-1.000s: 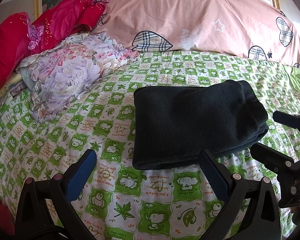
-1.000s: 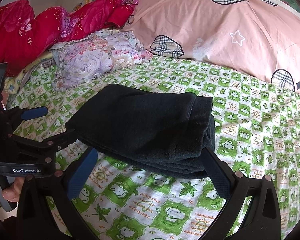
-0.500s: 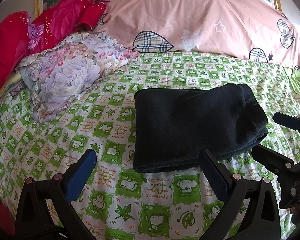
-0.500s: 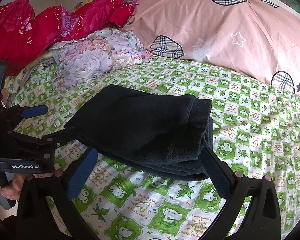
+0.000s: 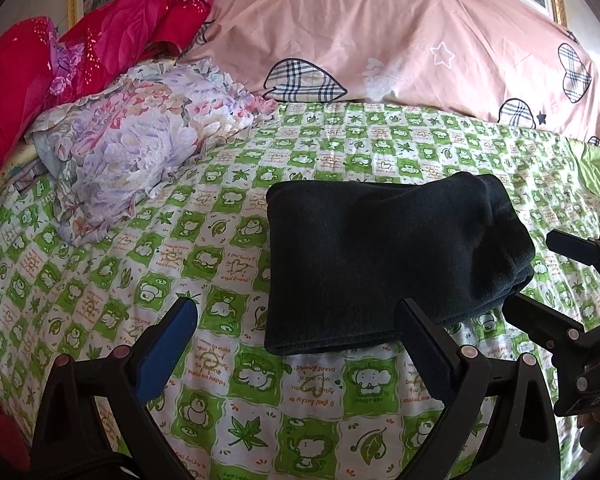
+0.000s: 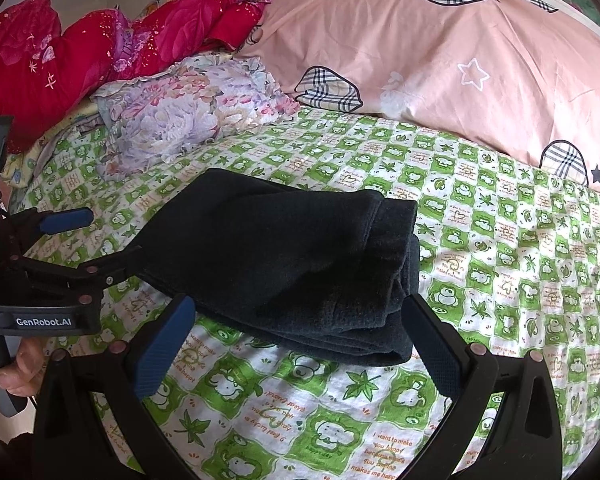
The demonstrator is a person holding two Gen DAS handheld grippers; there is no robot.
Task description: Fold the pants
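The dark pants lie folded into a thick rectangle on the green-and-white patterned bedsheet; they also show in the right wrist view. My left gripper is open and empty, just in front of the bundle's near left corner. My right gripper is open and empty, just in front of the bundle's near edge. Each gripper shows in the other's view, the right one at the bundle's right side, the left one at its left side.
A floral pillow lies at the back left with red bedding behind it. A pink quilt with plaid hearts runs along the back. The sheet's edge falls away at the far right.
Both grippers have drawn back slightly from the folded pants, which appear a little lower in the views. The pants have not moved on the bed.
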